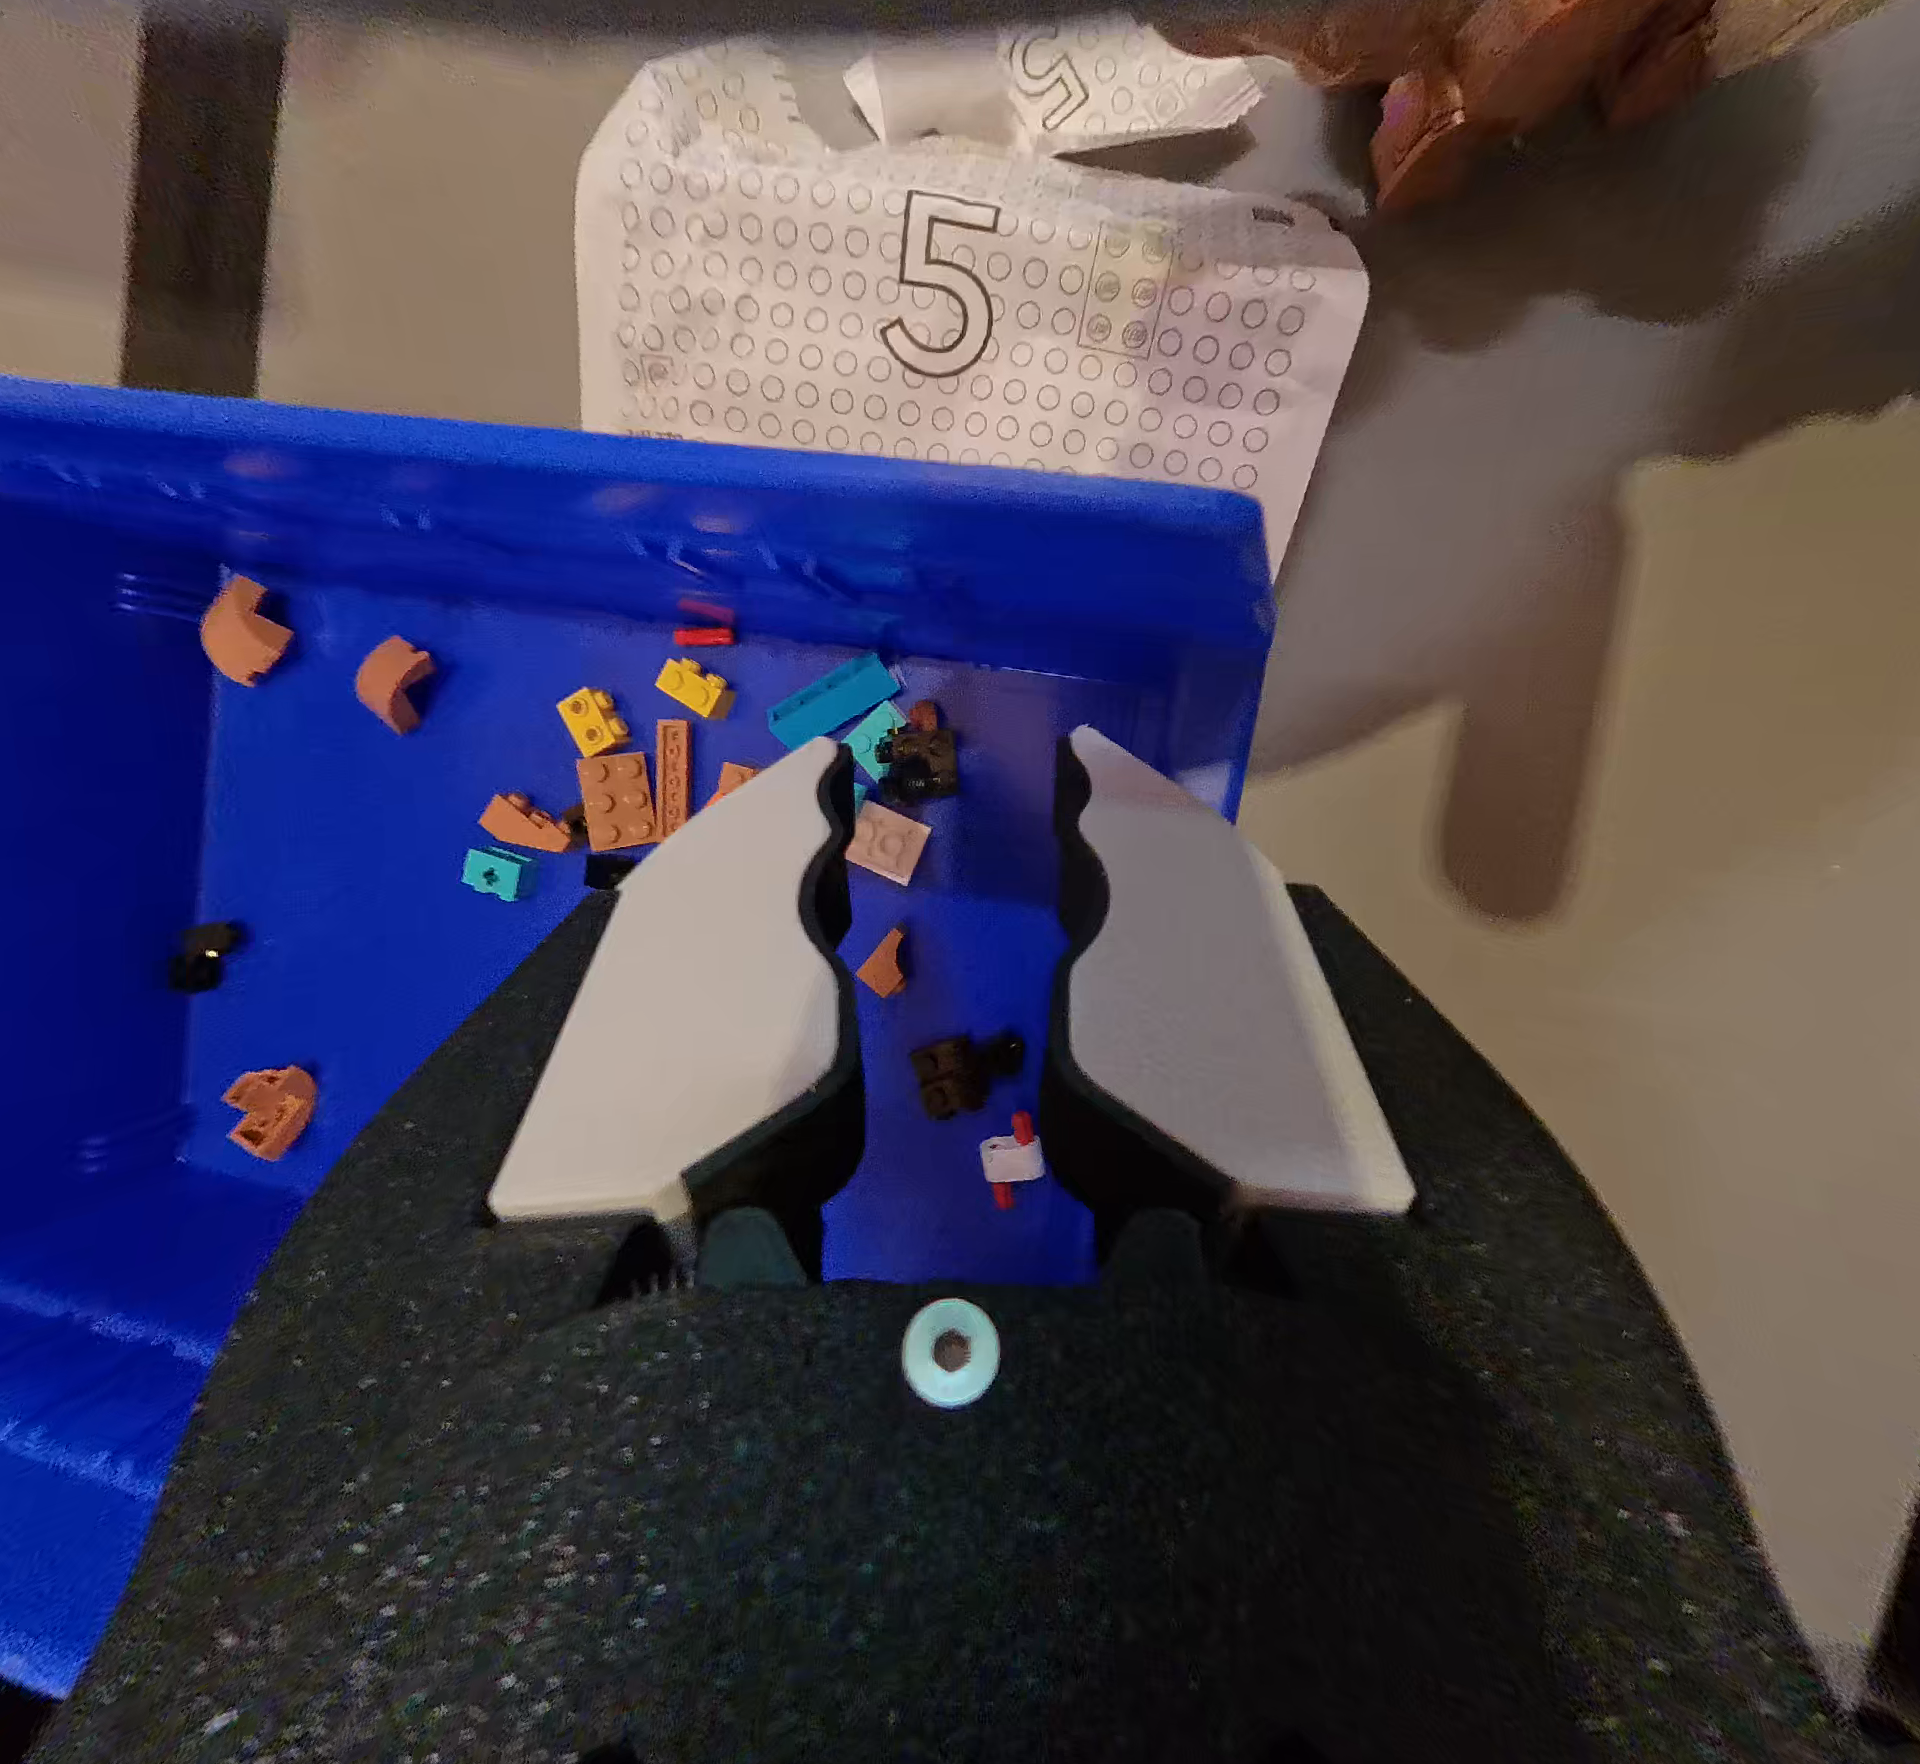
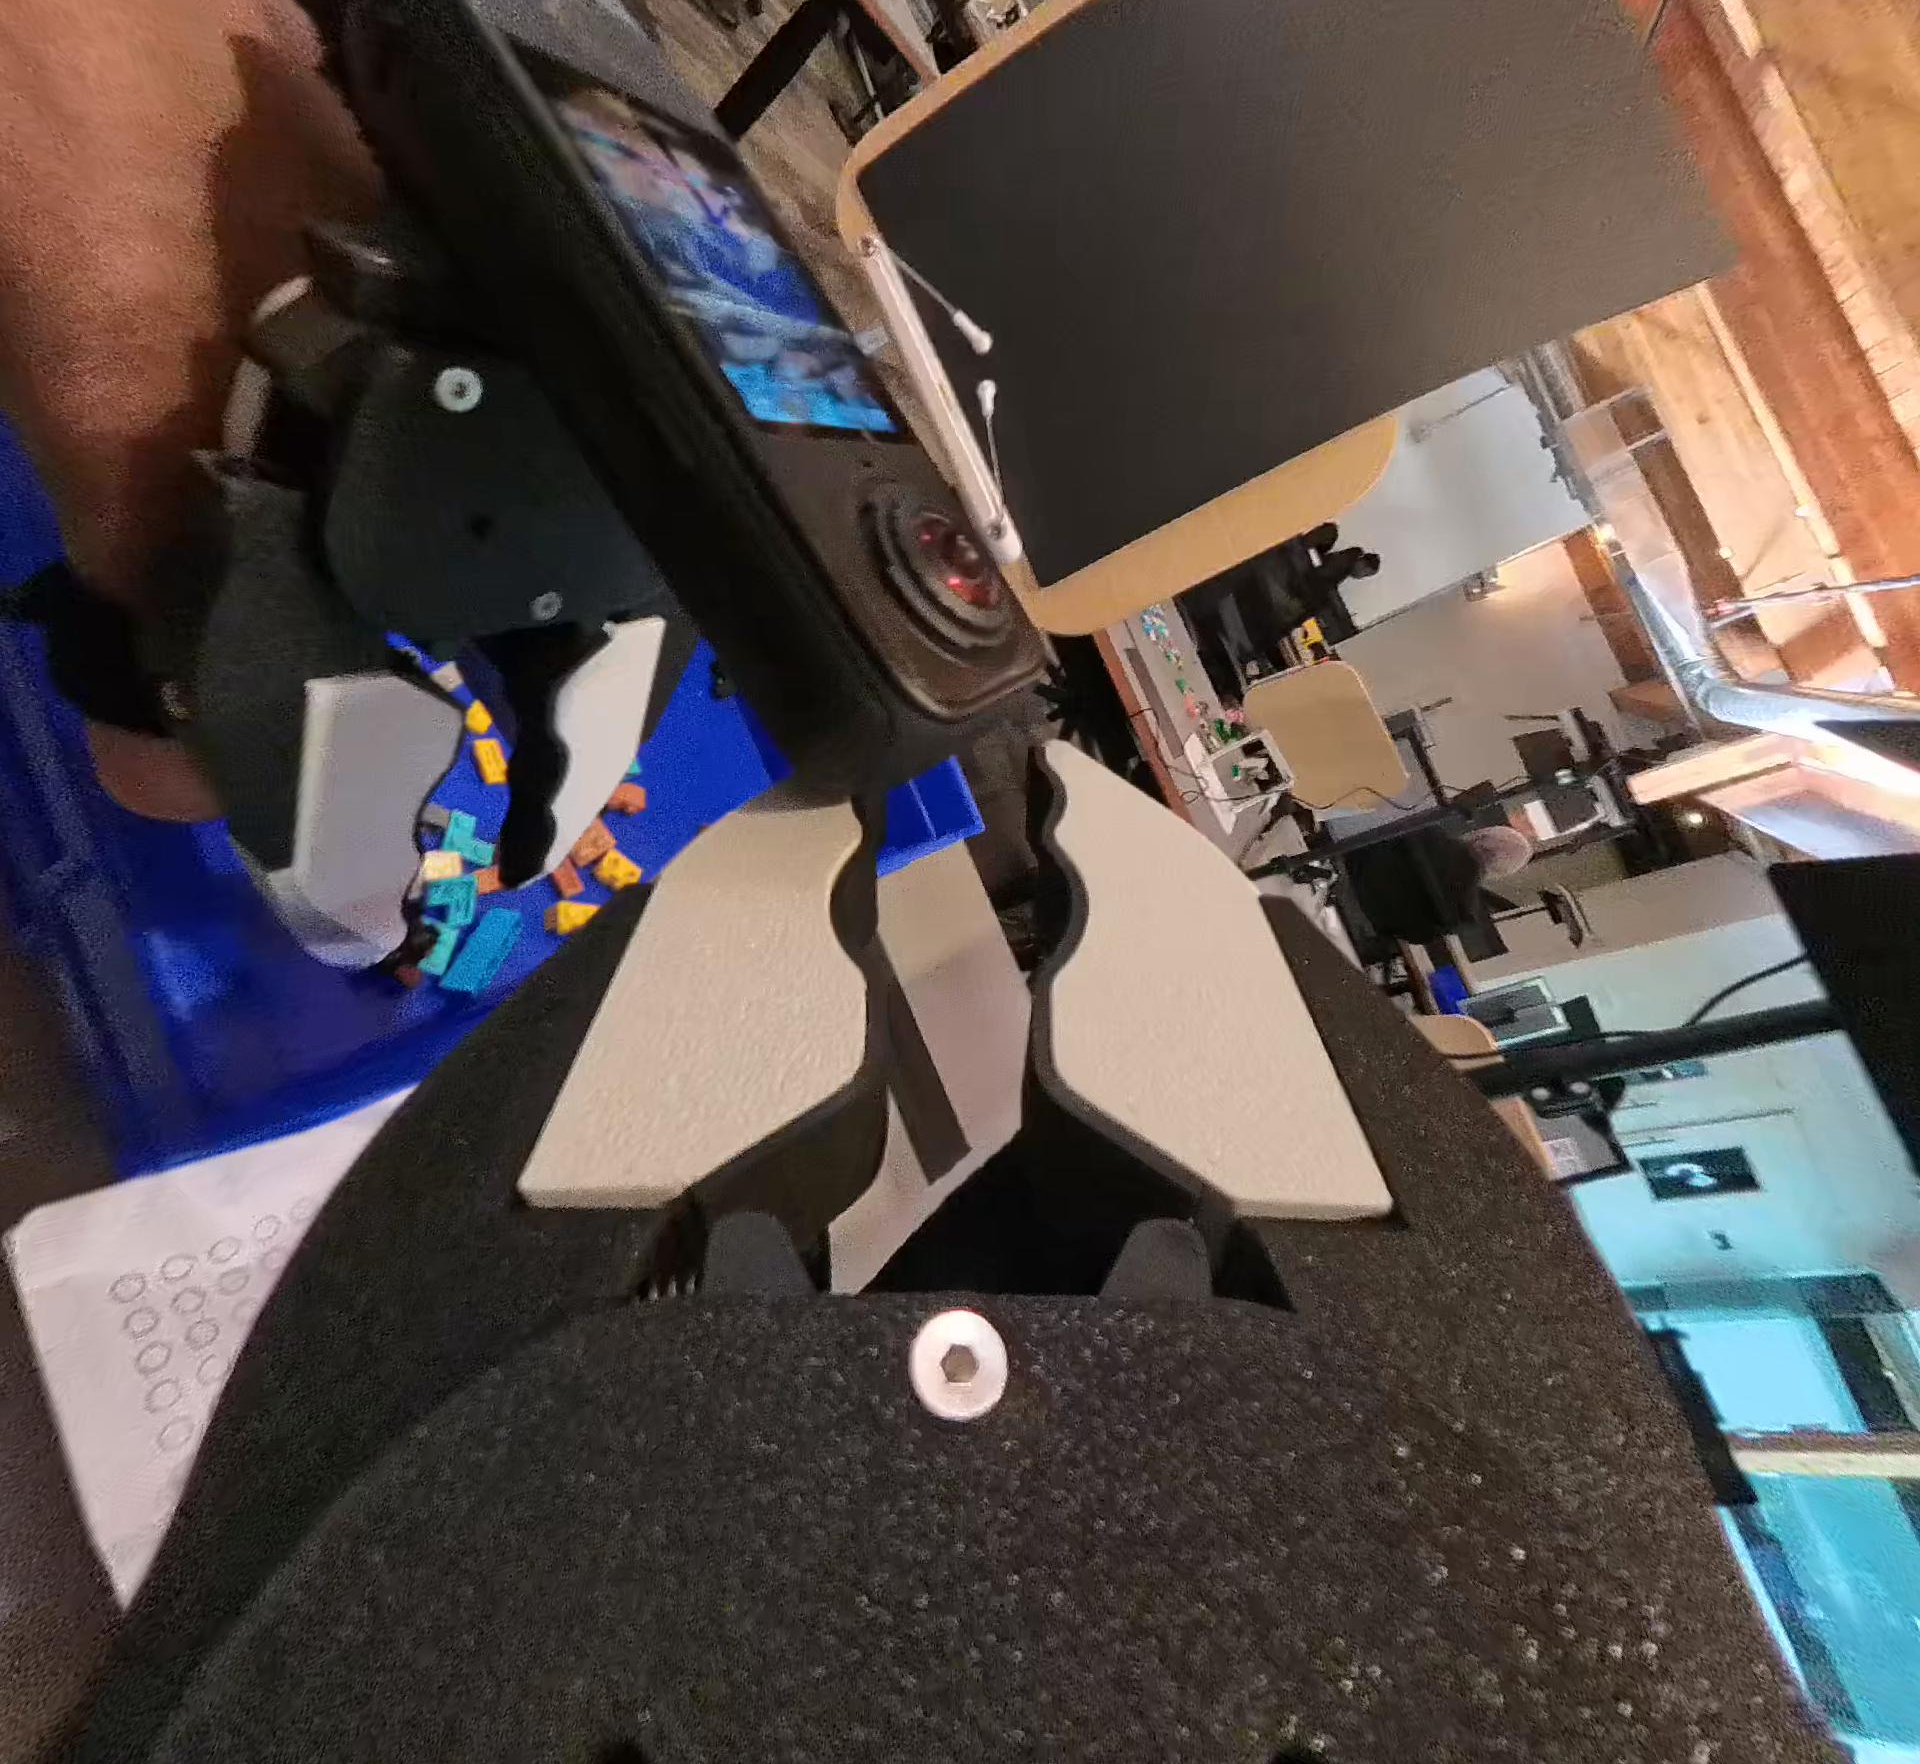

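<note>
My left gripper [image 1: 951,748] is open and empty. It hangs over the right end of a blue bin [image 1: 623,488] that holds several loose toy bricks. Nearest its fingertips are a black piece [image 1: 920,764], a pale pink plate [image 1: 888,841] and teal bricks [image 1: 831,701]. Yellow bricks [image 1: 592,720] and a brown plate [image 1: 618,800] lie to the left. A white piece with a red pin [image 1: 1011,1158] lies between the fingers, lower down. My right gripper [image 2: 951,779] is open and empty, held in the air and pointing past the bin [image 2: 260,1018]. The left gripper [image 2: 447,893] shows in the right wrist view over the bricks.
A white paper bag printed with circles [image 1: 966,312] lies behind the bin and shows in the right wrist view [image 2: 135,1299]. A person's hand [image 1: 1538,52] is at the top right. The left gripper's camera [image 2: 727,364] stands close ahead of my right gripper. Desks and chairs stand beyond. The tips of one gripper are about 15 centimetres away from the tips of the other. The pale pink plate [image 1: 888,841] is closer to my left gripper, around 6 centimetres from its tips; the right tips are 20 centimetres off.
</note>
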